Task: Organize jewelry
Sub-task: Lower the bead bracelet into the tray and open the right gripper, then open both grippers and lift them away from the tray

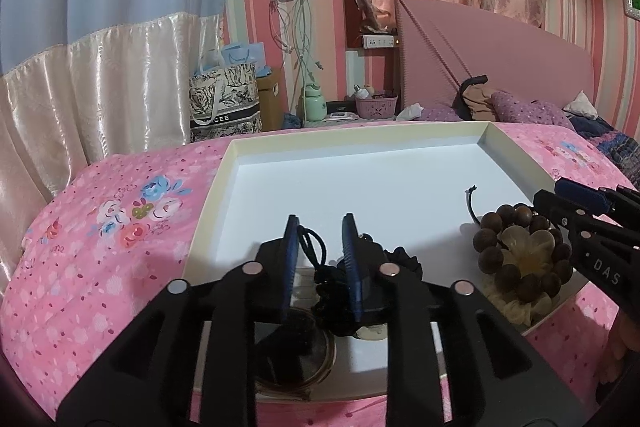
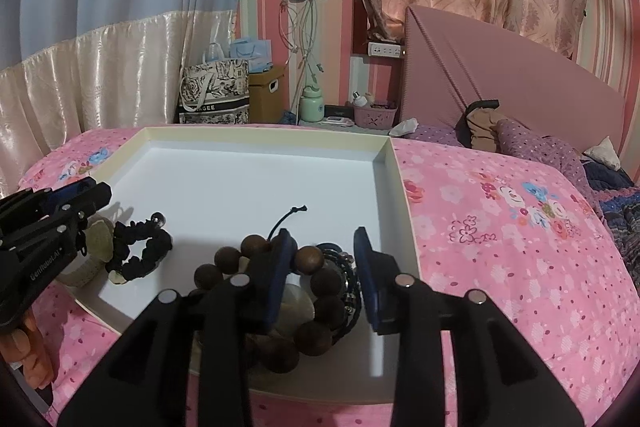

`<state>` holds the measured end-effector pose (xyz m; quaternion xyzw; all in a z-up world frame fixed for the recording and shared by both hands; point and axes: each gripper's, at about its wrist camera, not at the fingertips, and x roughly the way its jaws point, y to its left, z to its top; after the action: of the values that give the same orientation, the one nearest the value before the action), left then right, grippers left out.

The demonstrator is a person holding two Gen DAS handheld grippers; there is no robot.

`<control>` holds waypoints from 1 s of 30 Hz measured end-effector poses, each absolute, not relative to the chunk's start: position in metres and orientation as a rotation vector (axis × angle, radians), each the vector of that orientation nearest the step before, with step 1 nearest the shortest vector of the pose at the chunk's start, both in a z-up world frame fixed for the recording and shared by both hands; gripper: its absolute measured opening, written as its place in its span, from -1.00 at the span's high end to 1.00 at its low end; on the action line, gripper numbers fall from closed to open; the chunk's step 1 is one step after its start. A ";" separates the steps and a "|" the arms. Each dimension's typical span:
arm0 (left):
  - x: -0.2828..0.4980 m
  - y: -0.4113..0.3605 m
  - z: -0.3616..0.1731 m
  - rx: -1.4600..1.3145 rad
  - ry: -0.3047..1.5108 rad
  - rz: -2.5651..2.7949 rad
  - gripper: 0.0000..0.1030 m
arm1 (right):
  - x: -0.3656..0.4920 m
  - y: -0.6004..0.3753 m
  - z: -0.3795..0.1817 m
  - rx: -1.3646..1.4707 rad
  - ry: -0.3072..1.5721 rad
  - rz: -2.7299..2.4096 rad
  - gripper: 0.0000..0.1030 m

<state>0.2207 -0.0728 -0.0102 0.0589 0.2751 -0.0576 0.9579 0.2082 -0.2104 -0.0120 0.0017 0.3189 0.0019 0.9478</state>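
Nearest the left camera, the left gripper (image 1: 322,227) stood with its jaws partly apart over the near edge of a shallow white tray (image 1: 224,183) that lay on a pink flowered bedspread (image 1: 100,247). A black cord bracelet (image 1: 320,267) lay between the two blue pads; a loop of its cord rose in the gap, and the pads did not press on it. Its braided length ran roughly left to right across the tray's near edge, as the right camera showed it (image 2: 140,251), with a small metal bead at its far end. Under the left gripper a thin round bangle (image 1: 304,379) lay flat at the tray's edge.

The right gripper (image 2: 324,243) was also partly apart, its left pad touching the ring of a brown wooden bead bracelet (image 2: 312,279) and its right pad clear of it. That bracelet lay flat in the tray's near right part, around a pale flower-shaped piece (image 1: 524,243). Its thin black cord tail (image 2: 288,215) pointed away from the camera toward the tray's far wall. A darker beaded band (image 2: 348,291) lay just beside it, between the pads.

Further off the tray floor was bare white. Beyond the bed stood a pink headboard (image 1: 480,55), curtains (image 1: 100,27) and a printed bag (image 1: 226,103).
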 end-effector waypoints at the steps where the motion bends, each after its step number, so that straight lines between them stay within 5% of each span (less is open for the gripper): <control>1: 0.220 -0.073 -0.010 0.121 0.556 -0.116 0.44 | 0.208 -0.211 -0.012 0.005 0.649 0.003 0.36; 9: 0.219 -0.074 -0.011 0.125 0.547 -0.106 -0.09 | 0.207 -0.213 -0.012 0.008 0.646 0.000 0.13; 30: 0.222 -0.073 -0.010 0.120 0.539 -0.099 -0.43 | 0.206 -0.216 -0.008 0.003 0.639 -0.002 -0.16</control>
<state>0.2217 -0.0727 -0.0101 0.0591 0.2659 -0.0490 0.9609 0.2064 -0.2161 -0.0084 0.0015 0.3139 -0.0012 0.9494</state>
